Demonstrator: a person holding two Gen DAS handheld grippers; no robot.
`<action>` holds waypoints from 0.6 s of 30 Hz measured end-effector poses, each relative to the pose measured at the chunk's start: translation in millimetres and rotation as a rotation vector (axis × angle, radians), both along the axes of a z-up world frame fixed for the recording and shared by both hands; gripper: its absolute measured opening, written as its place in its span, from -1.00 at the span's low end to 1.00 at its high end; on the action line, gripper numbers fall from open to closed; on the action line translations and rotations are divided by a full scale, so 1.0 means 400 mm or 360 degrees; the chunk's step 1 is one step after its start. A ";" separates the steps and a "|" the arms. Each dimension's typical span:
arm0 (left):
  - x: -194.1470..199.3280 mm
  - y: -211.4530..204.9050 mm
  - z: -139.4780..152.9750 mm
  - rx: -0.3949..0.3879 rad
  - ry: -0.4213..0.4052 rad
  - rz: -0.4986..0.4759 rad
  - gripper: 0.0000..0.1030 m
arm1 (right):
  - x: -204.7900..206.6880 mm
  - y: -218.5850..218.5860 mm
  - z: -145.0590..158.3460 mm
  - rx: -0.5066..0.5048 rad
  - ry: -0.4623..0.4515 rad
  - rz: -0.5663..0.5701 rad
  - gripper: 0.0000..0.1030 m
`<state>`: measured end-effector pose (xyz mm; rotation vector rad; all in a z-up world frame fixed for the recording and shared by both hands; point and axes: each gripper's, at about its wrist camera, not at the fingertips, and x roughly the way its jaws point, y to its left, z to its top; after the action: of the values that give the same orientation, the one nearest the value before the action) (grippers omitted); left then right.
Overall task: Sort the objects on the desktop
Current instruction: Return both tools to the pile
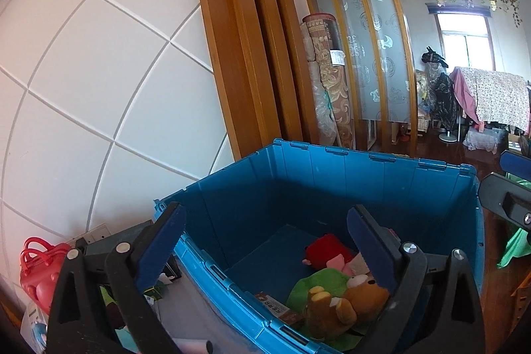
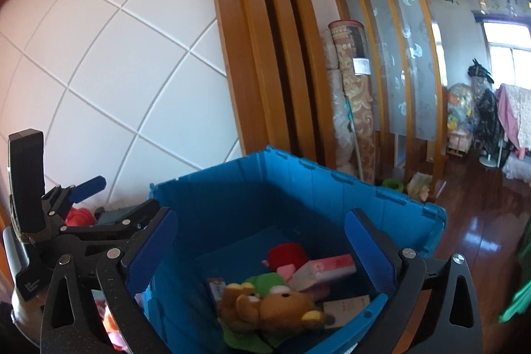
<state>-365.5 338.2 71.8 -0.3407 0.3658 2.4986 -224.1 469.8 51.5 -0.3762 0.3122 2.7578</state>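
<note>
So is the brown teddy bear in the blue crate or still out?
In. The bear lies inside the blue crate on a green plush; both grippers hang open and empty.

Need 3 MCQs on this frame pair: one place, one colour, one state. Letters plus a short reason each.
1. Where does the brown teddy bear lie?
A. inside the crate
B. on the floor
C. in a gripper

2. What colour is the crate?
A. red
B. blue
C. grey

3. How stand the jaws of the right gripper?
A. shut on the bear
B. shut, empty
C. open, empty

Key: 1 A, the bear rests on a green plush on the crate's bottom; 2 B, its walls are blue in both views; 3 C, the pads stand far apart, touching nothing.
</note>
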 end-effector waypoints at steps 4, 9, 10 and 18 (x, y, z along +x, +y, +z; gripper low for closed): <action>0.000 -0.016 0.000 0.0005 0.0010 0.0045 0.92 | -0.007 -0.004 -0.006 -0.0016 -0.0009 0.0025 0.99; 0.000 -0.041 -0.010 0.0018 0.0006 0.0101 0.92 | -0.015 -0.020 -0.013 -0.0005 -0.0026 0.0063 0.99; 0.001 -0.047 -0.013 0.0023 0.0005 0.0115 0.92 | -0.015 -0.024 -0.014 -0.0003 -0.0027 0.0071 0.99; 0.027 -0.128 -0.054 0.0070 -0.0030 0.0240 0.93 | 0.006 -0.036 -0.019 -0.0016 0.0002 0.0136 0.99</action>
<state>-354.8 287.1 50.1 -0.3868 0.2861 2.6443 -221.7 455.5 44.0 -0.3997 0.3174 2.8411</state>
